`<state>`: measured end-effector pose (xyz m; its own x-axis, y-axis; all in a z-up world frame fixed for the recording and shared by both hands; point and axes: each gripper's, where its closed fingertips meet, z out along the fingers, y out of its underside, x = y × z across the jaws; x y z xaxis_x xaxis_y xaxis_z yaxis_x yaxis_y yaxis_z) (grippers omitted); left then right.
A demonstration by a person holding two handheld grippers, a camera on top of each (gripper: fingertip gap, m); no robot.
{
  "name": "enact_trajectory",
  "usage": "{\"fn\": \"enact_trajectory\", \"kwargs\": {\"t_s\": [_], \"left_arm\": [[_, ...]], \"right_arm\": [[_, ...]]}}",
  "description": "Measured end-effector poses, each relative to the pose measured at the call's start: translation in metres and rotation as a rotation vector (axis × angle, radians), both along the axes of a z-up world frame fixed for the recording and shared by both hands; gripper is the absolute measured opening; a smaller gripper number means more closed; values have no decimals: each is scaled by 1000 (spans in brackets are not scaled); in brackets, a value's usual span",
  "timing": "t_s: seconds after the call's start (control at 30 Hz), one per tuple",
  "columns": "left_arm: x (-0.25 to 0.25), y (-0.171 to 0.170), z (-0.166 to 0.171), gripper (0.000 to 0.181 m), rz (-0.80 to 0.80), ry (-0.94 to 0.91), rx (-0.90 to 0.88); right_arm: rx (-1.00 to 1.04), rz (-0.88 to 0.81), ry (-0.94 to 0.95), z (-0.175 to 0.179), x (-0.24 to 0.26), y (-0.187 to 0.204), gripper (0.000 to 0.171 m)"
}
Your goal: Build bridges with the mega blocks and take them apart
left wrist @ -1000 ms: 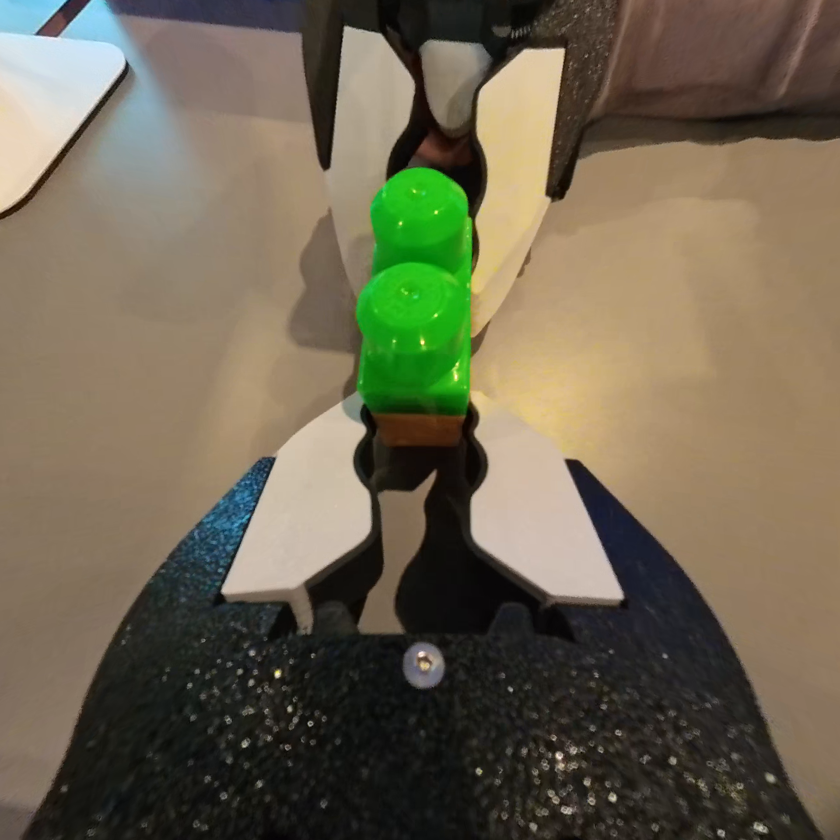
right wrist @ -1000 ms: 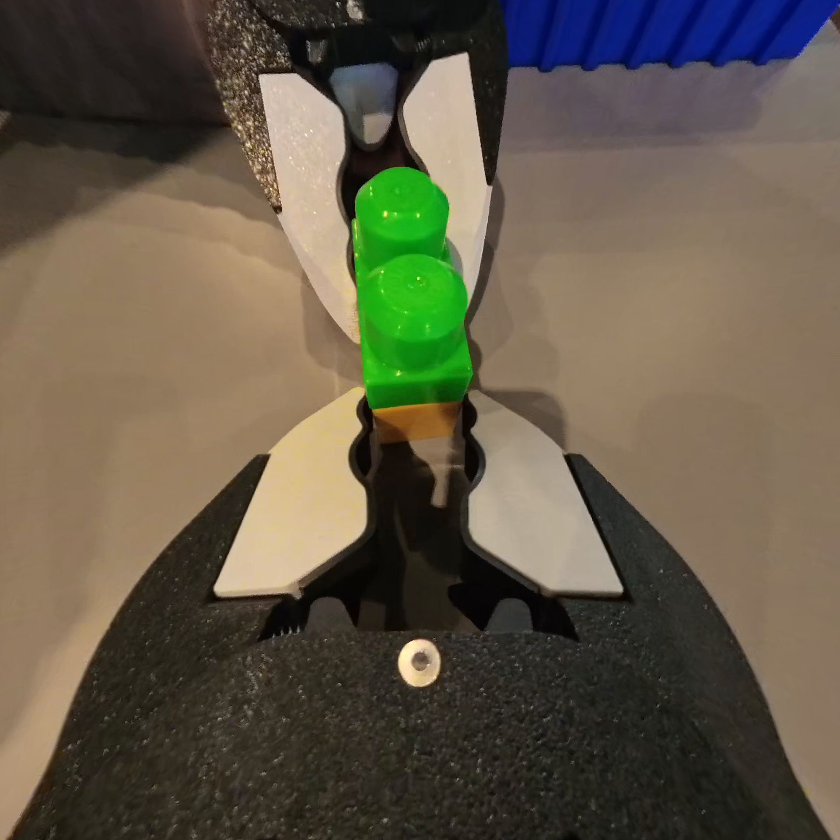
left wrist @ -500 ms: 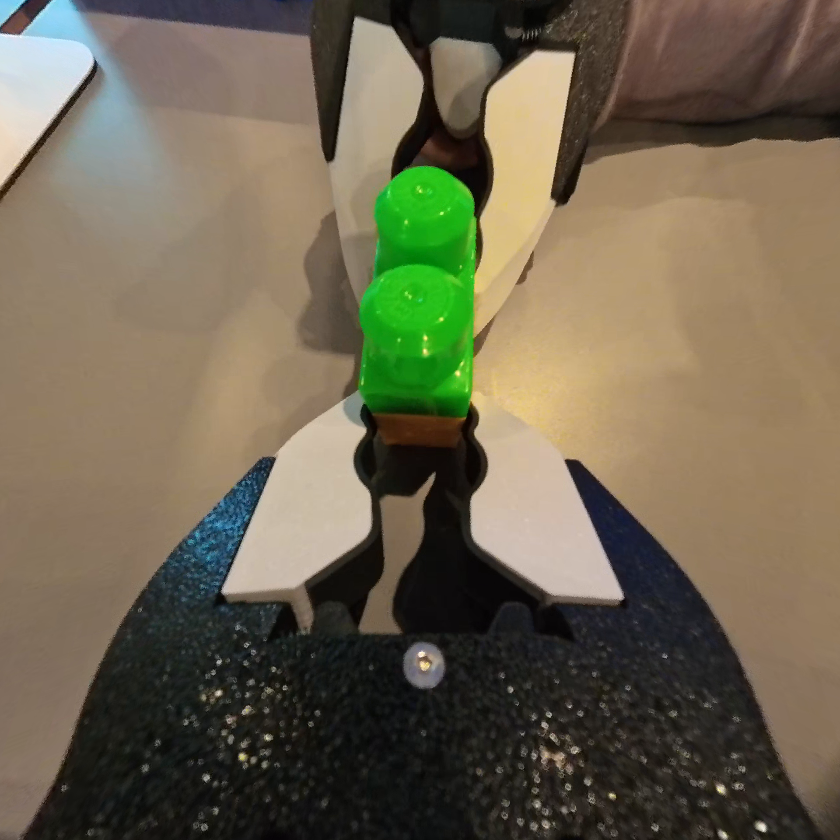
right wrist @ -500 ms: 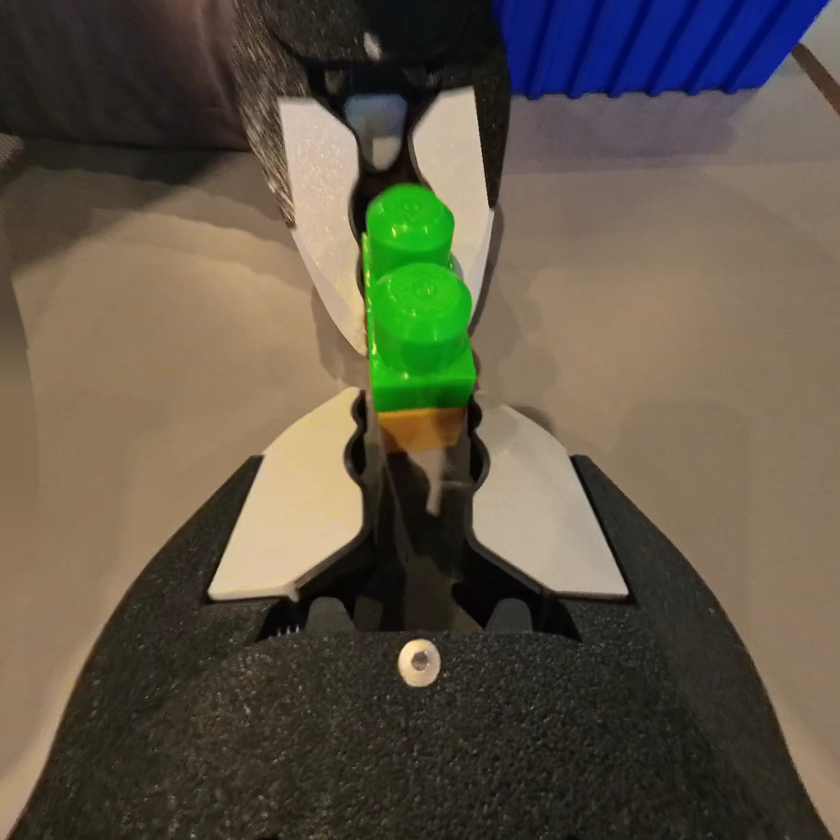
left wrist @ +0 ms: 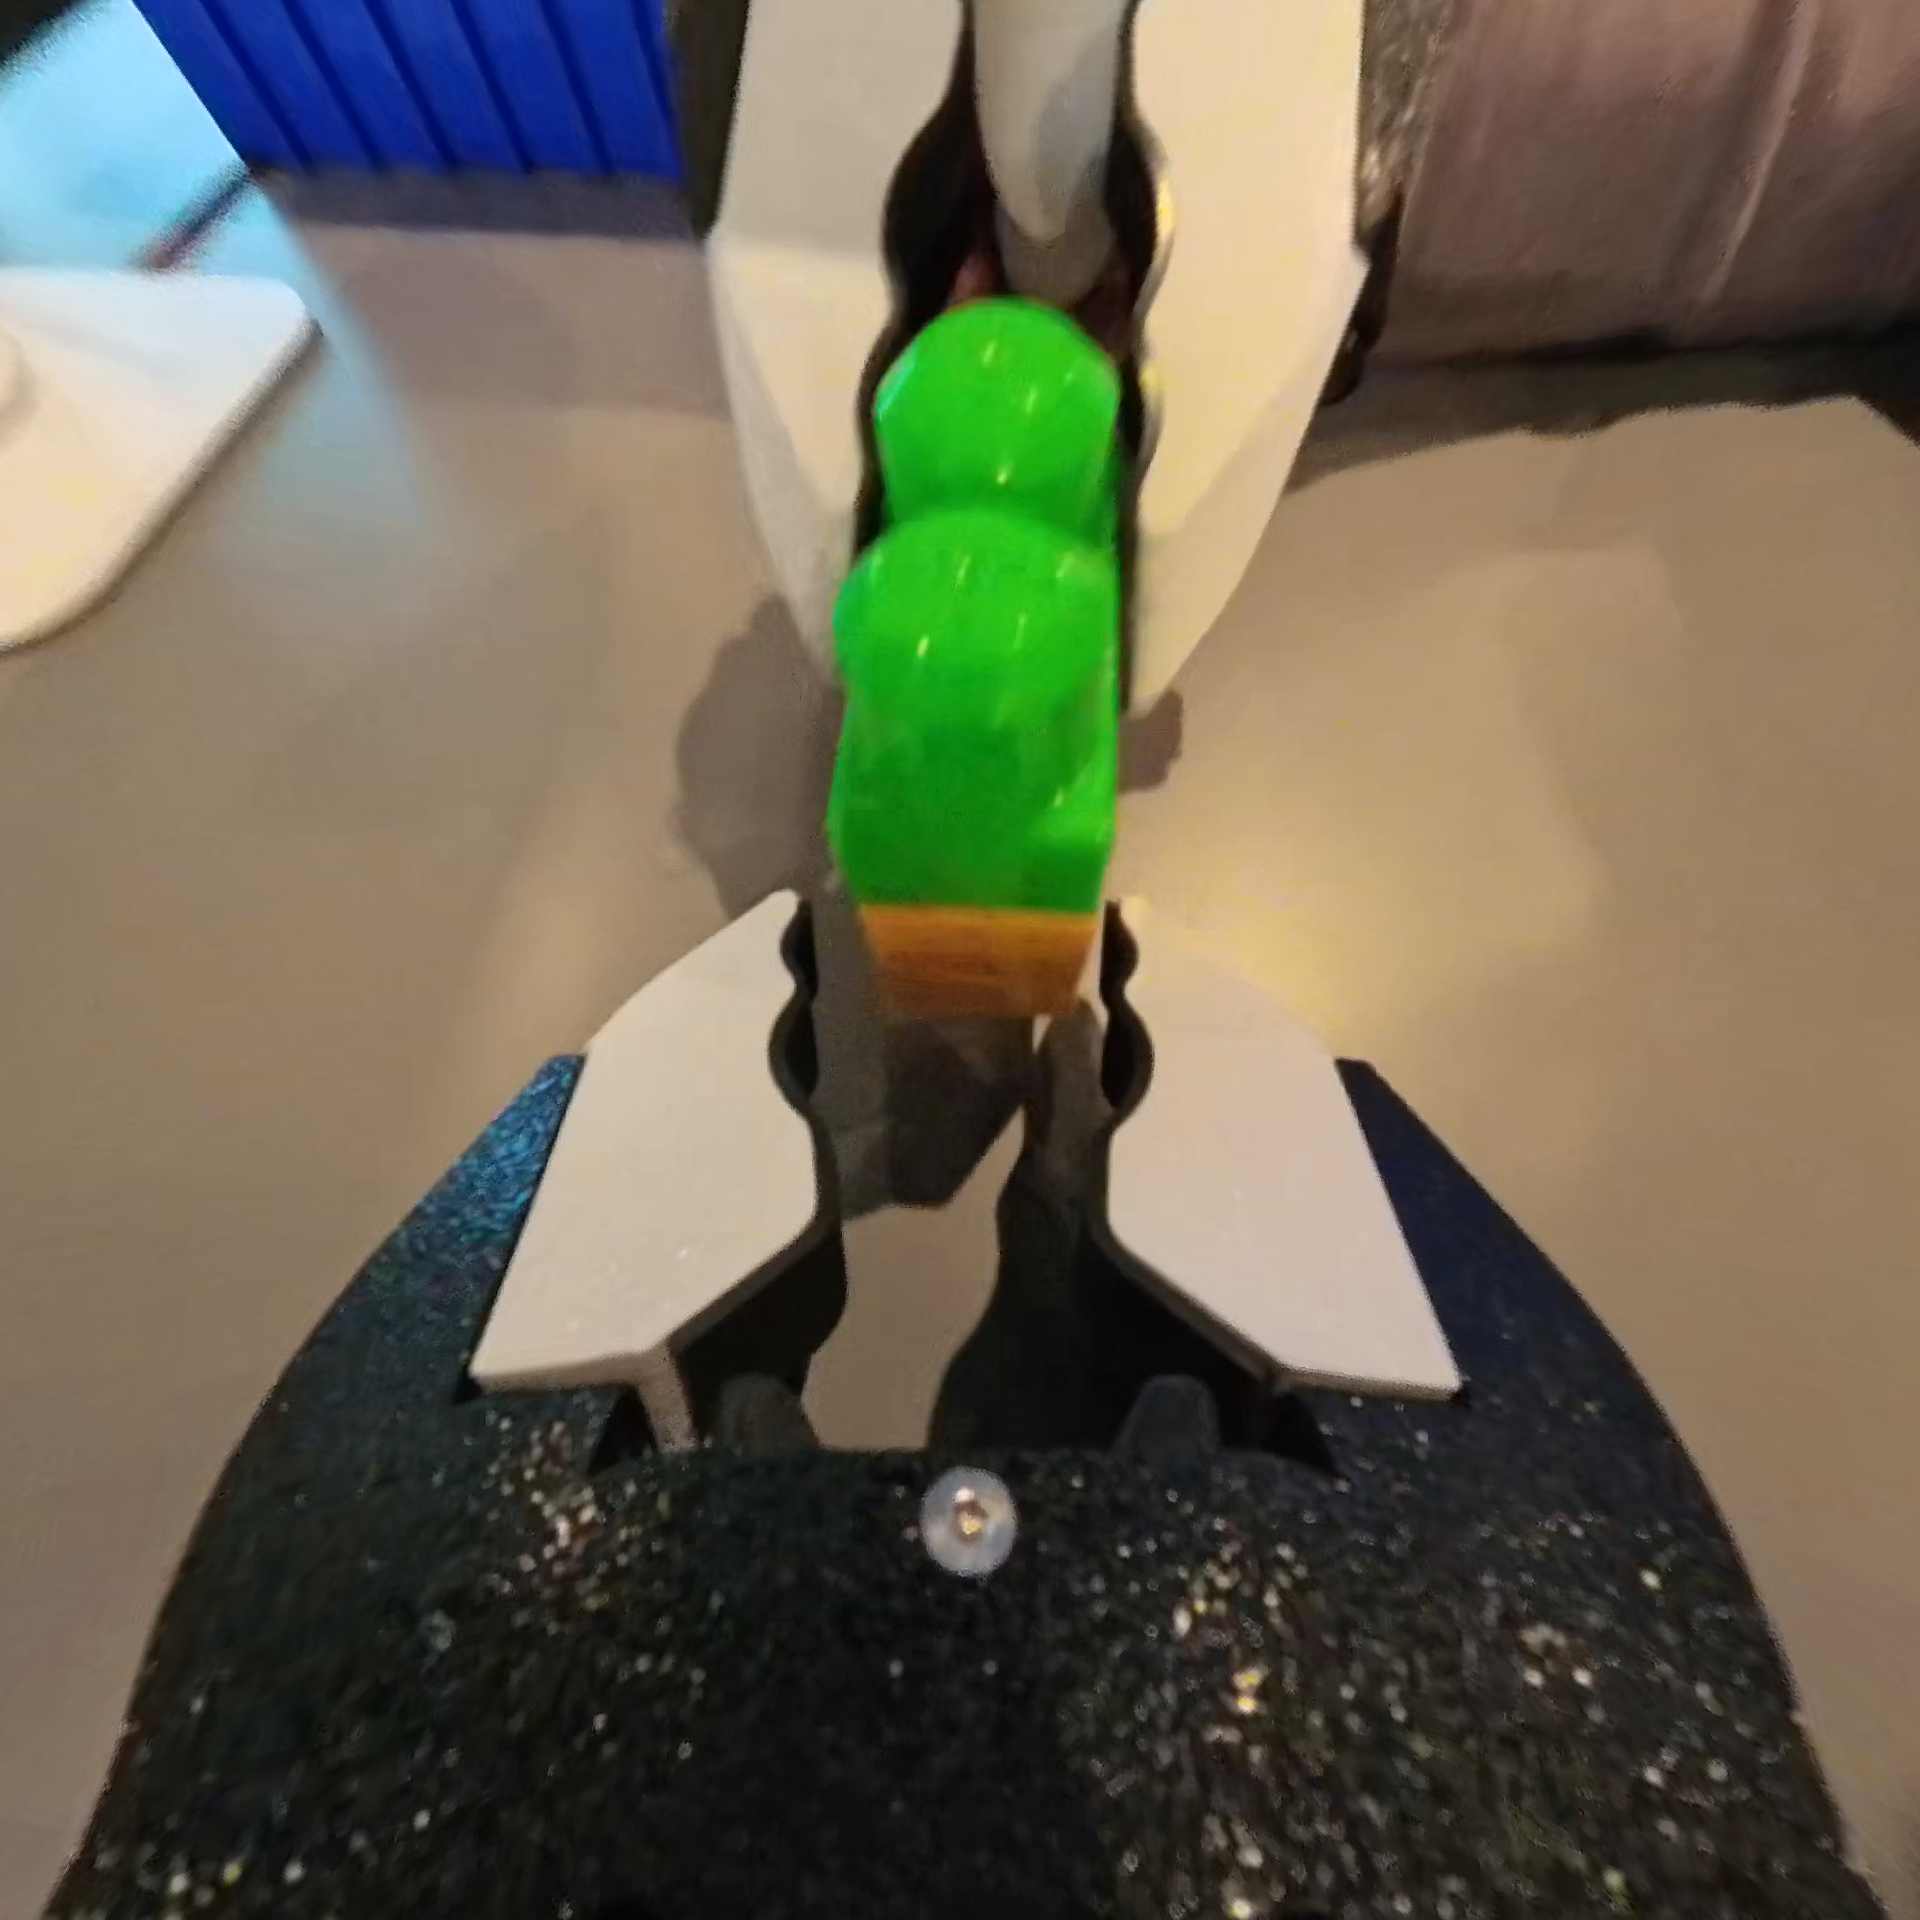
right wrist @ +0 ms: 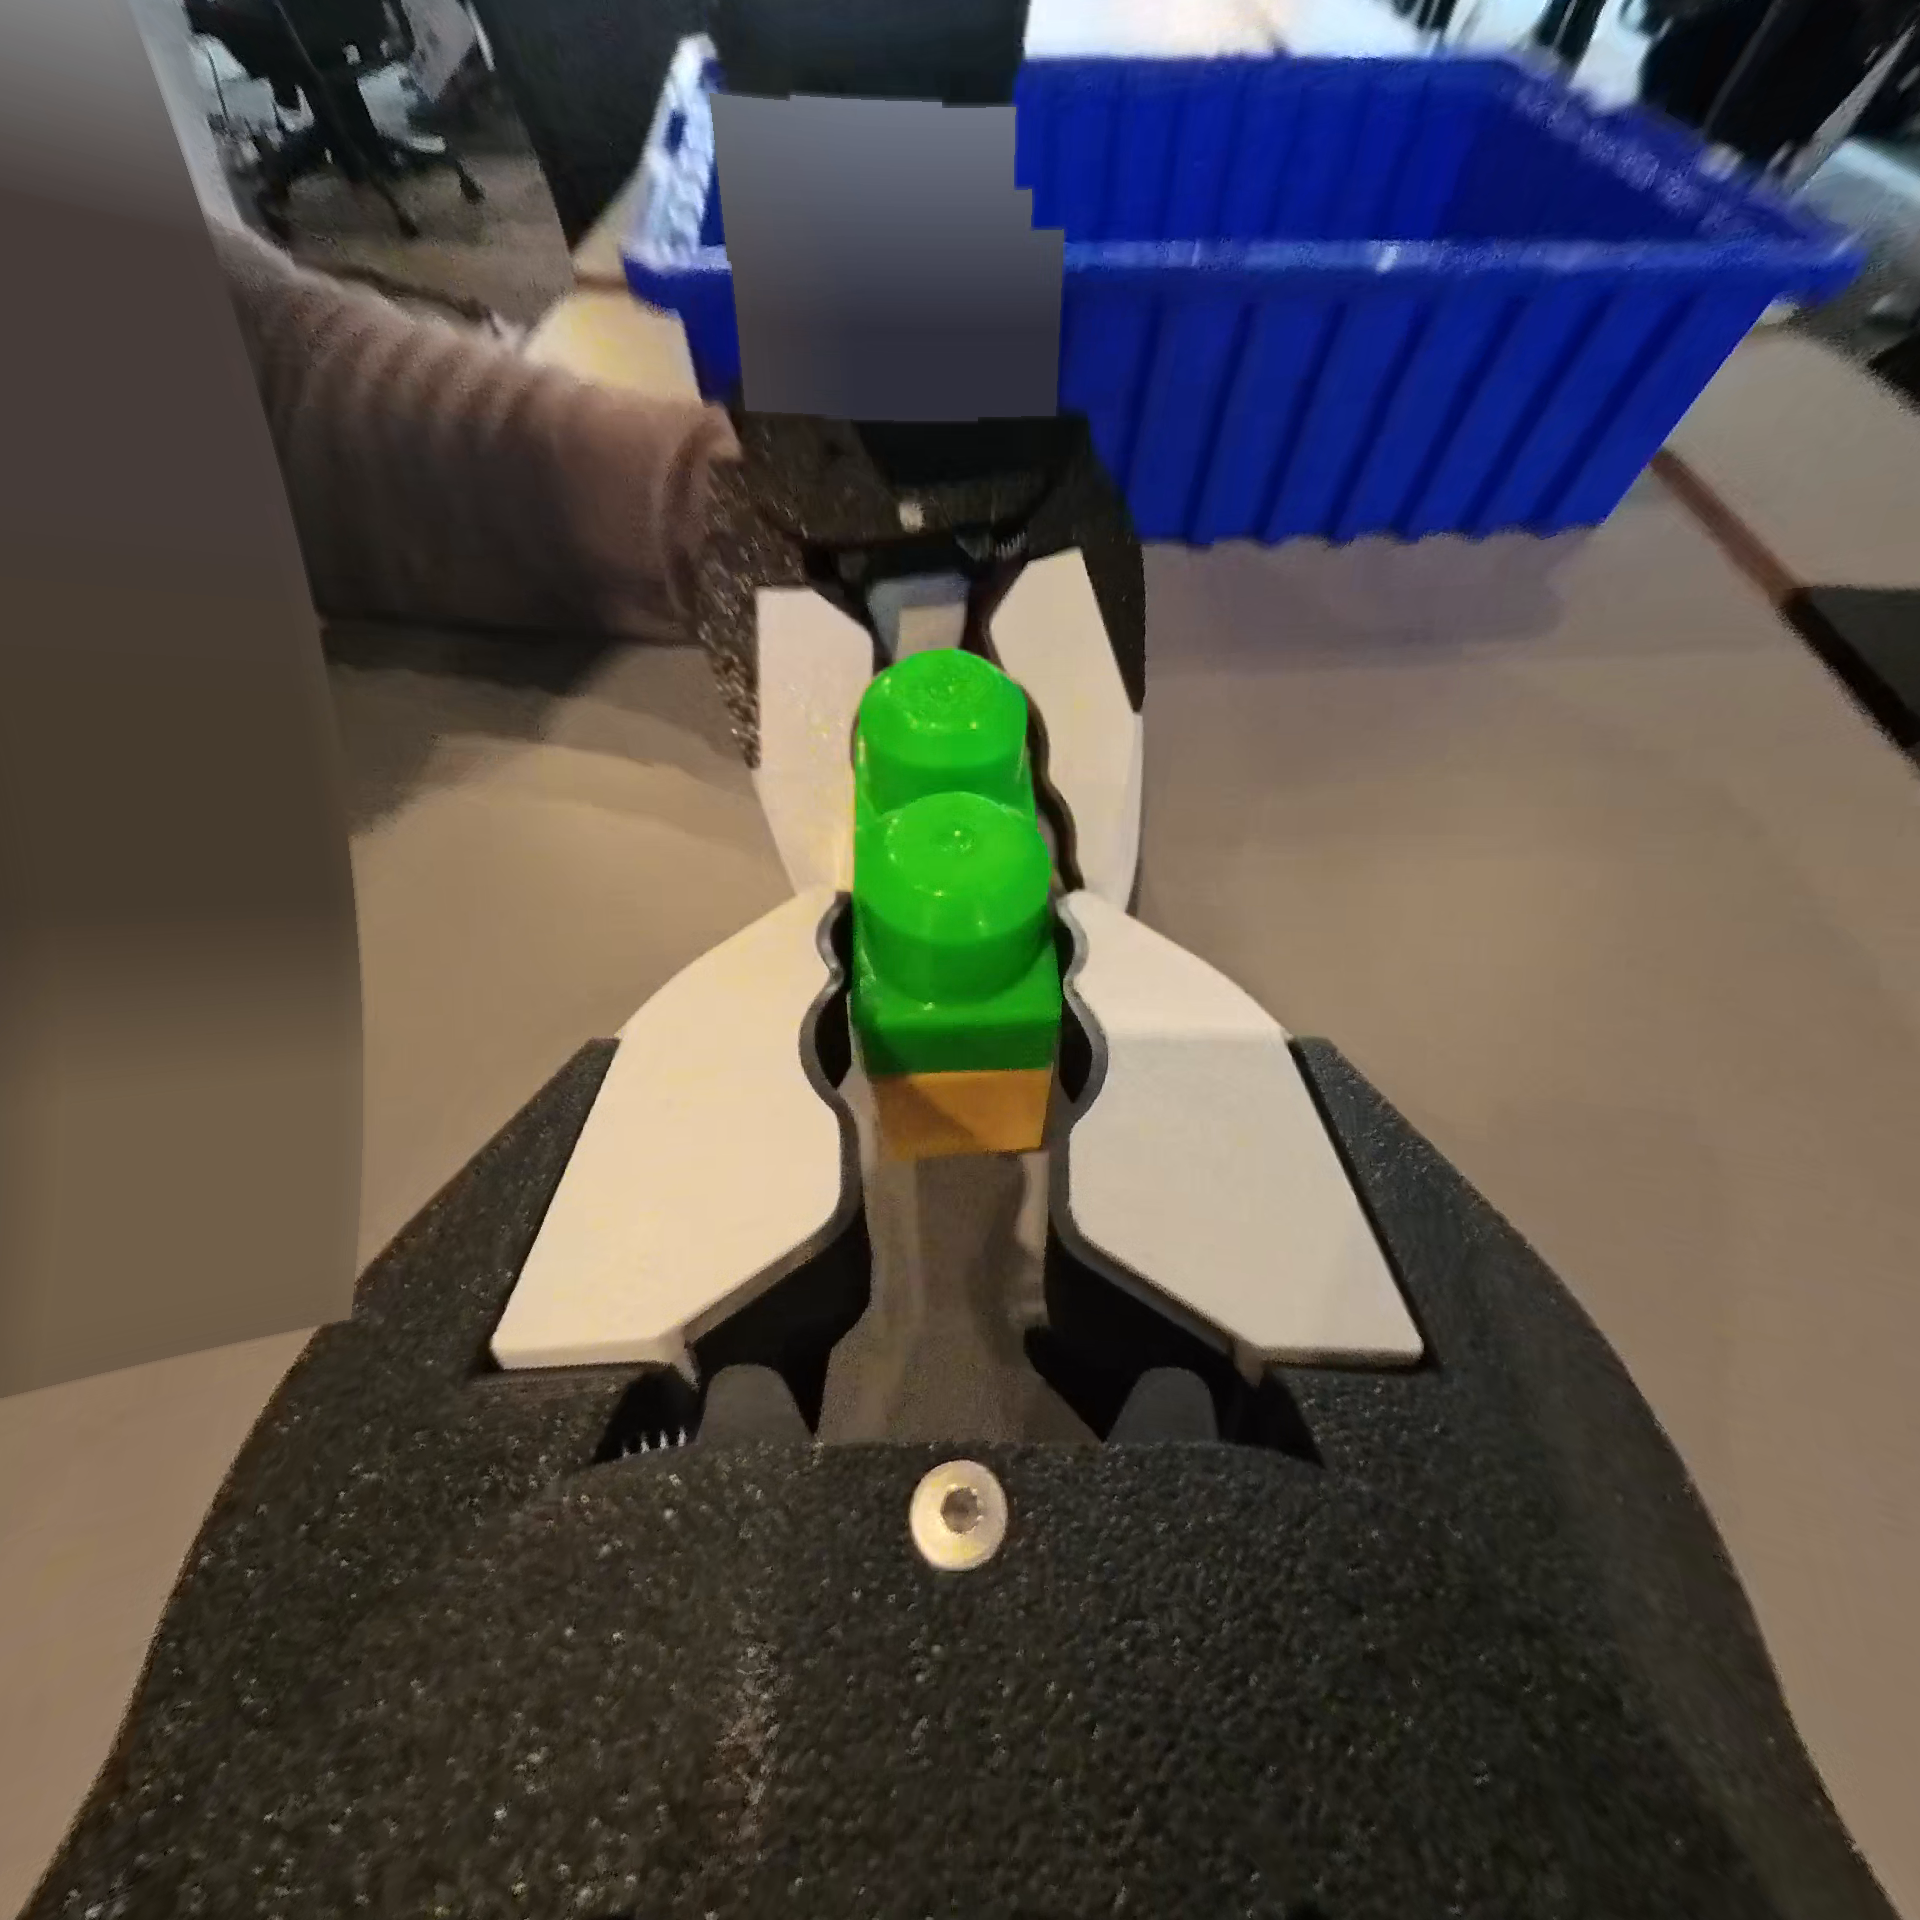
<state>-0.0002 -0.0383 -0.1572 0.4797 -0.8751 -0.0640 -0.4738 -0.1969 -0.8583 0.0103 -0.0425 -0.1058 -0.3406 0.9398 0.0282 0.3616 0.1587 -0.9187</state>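
Both my grippers clamp one stacked pair of blocks from opposite ends.

My left gripper (left wrist: 977, 935) and right gripper (right wrist: 951, 977) pinch a green block (right wrist: 951, 914) atop a yellow block (right wrist: 961, 1112), just over a beige table (right wrist: 1455, 883); a blue bin (right wrist: 1403, 353) and dim office sit behind.

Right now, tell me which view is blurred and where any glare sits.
Left wrist view: motion-smeared, the green block has soft edges and streaked glints. Right wrist view: block sharp, only the blue bin and background soft; mild sheen on the studs.
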Motion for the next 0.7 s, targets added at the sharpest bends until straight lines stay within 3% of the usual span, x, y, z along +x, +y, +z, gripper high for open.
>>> {"fn": "enact_trajectory", "kwargs": {"t_s": [0.17,0.33,0.5,0.7], "left_arm": [[8,1,24,52,16,-102,132],[20,7,32,52,49,-128,226],[31,18,39,47,98,-140,302],[41,30,40,45,153,-143,330]], "right_arm": [[165,-103,103,75,81,11,36],[363,-390,-27,111,224,86,36],[276,-522,-330,78,345,157,36],[140,-399,-558,30,371,177,36]]}}
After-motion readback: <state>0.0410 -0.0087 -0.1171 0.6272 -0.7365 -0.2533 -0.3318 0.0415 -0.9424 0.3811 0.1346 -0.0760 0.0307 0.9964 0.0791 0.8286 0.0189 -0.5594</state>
